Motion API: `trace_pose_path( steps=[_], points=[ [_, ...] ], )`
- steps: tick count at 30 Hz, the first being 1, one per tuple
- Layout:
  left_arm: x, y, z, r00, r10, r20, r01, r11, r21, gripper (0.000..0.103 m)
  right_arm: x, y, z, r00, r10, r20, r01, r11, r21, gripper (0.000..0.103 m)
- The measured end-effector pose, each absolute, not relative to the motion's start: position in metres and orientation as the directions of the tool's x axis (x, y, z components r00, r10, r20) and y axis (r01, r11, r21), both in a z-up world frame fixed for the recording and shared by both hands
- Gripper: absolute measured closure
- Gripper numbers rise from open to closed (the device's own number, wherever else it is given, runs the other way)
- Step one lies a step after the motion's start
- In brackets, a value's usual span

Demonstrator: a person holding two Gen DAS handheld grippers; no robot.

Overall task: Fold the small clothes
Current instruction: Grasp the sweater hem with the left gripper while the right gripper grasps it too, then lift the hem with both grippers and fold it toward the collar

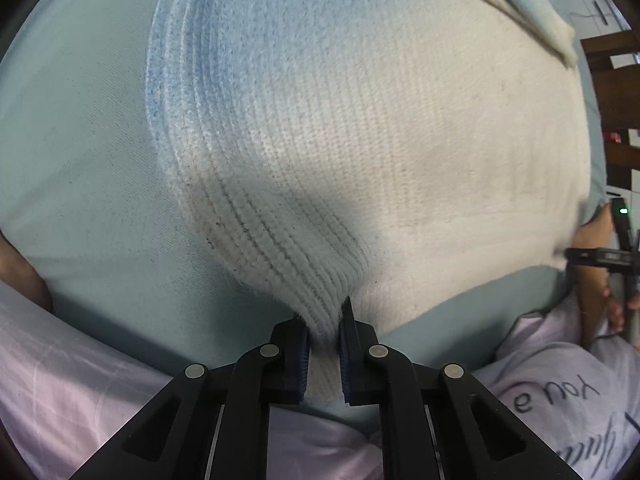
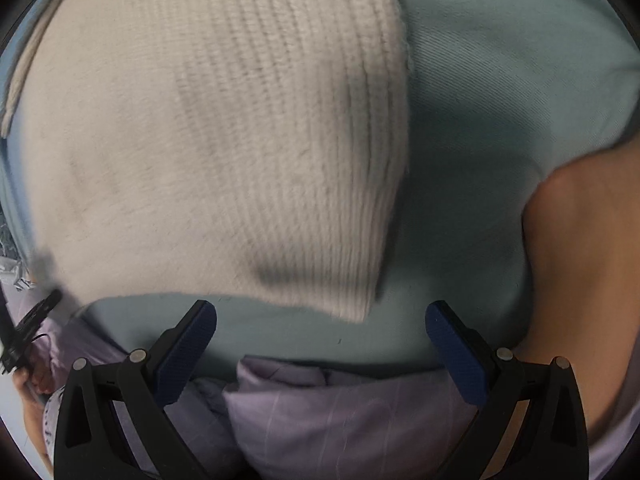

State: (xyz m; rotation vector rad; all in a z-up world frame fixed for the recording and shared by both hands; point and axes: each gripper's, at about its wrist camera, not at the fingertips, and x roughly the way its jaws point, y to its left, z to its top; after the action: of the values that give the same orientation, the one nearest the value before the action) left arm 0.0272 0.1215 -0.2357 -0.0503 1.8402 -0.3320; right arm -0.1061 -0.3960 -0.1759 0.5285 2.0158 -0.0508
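Note:
A cream ribbed knit garment (image 1: 400, 152) with a faint blue tint along its left edge lies spread on a pale blue-green cloth surface (image 1: 80, 160). My left gripper (image 1: 325, 344) is shut on the garment's near ribbed corner, and the knit bunches into folds between the pads. In the right wrist view the same garment (image 2: 200, 140) fills the upper left, its ribbed corner (image 2: 352, 304) just beyond my right gripper (image 2: 321, 318), which is open and empty above the blue-green cloth (image 2: 480, 120).
Lilac bedding (image 2: 340, 412) lies at the near edge in both views, with printed lettering (image 1: 560, 396) on the right. A bare arm (image 2: 580, 260) is at right. The other gripper (image 1: 608, 256) shows at the garment's right edge. Wooden furniture (image 1: 612, 80) stands far right.

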Motion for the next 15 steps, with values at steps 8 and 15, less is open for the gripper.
trace_pose_path(
  steps=[8, 15],
  points=[
    [0.040, 0.120, -0.212, -0.265, -0.200, -0.943, 0.156, 0.956, -0.247, 0.093, -0.102, -0.359, -0.204, -0.464, 0.192, -0.865, 0.174, 0.977, 0.124, 0.005],
    [0.045, 0.127, -0.197, -0.239, -0.228, -0.944, 0.145, 0.953, -0.266, 0.093, -0.100, -0.352, -0.200, -0.442, 0.164, -0.882, 0.139, 0.984, 0.113, 0.031]
  ],
)
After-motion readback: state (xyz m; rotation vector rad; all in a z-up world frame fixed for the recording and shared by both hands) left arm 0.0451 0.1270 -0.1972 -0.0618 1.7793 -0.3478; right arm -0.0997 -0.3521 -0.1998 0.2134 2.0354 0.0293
